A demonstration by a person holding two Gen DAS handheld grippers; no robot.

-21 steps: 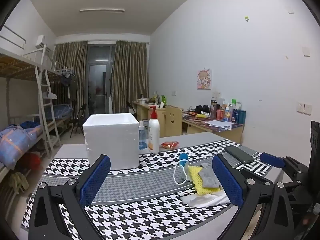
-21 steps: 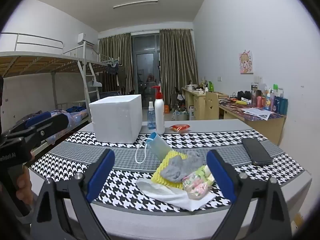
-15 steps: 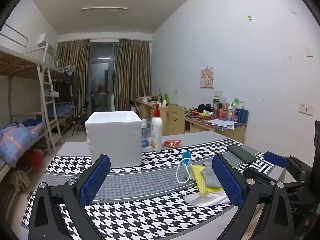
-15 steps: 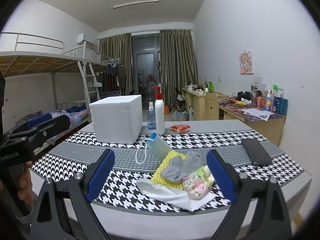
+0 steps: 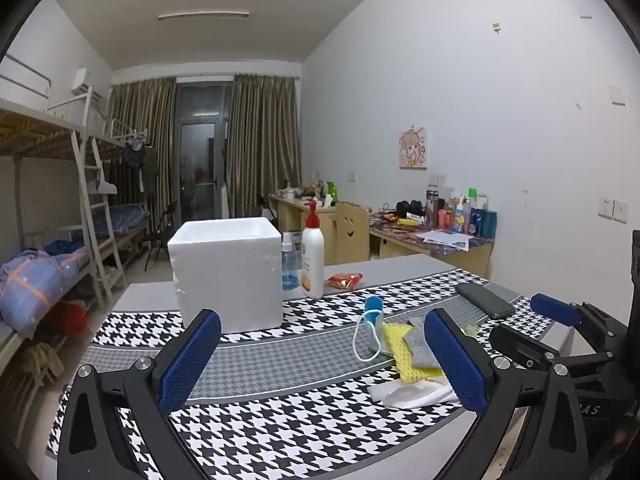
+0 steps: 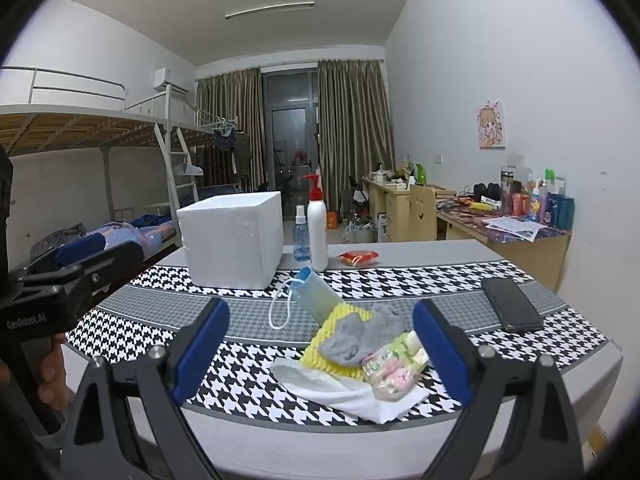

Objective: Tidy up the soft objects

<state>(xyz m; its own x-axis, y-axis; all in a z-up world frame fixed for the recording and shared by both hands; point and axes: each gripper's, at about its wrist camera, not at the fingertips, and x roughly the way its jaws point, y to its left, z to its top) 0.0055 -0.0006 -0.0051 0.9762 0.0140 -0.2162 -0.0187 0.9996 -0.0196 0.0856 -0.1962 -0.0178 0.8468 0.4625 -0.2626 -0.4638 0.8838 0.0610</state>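
Observation:
A pile of soft things lies on the houndstooth cloth: a blue face mask (image 6: 316, 292), a yellow knitted cloth (image 6: 332, 344), a grey sock (image 6: 360, 334), a clear packet of sweets (image 6: 394, 366) and a white tissue (image 6: 340, 388). The pile also shows in the left wrist view (image 5: 404, 352). A white foam box (image 5: 226, 272) stands behind, open at the top. My right gripper (image 6: 320, 352) is open, just in front of the pile. My left gripper (image 5: 320, 364) is open, to the left of the pile, above the cloth.
A pump bottle (image 6: 318, 228) and a small spray bottle (image 6: 301, 236) stand right of the box, with a red snack packet (image 6: 358, 257) beside them. A black phone (image 6: 512, 304) lies at the right. Bunk beds stand left, desks right.
The left gripper has tilted and risen slightly, so the table sits lower in its view. The right gripper has barely moved. Both stay open.

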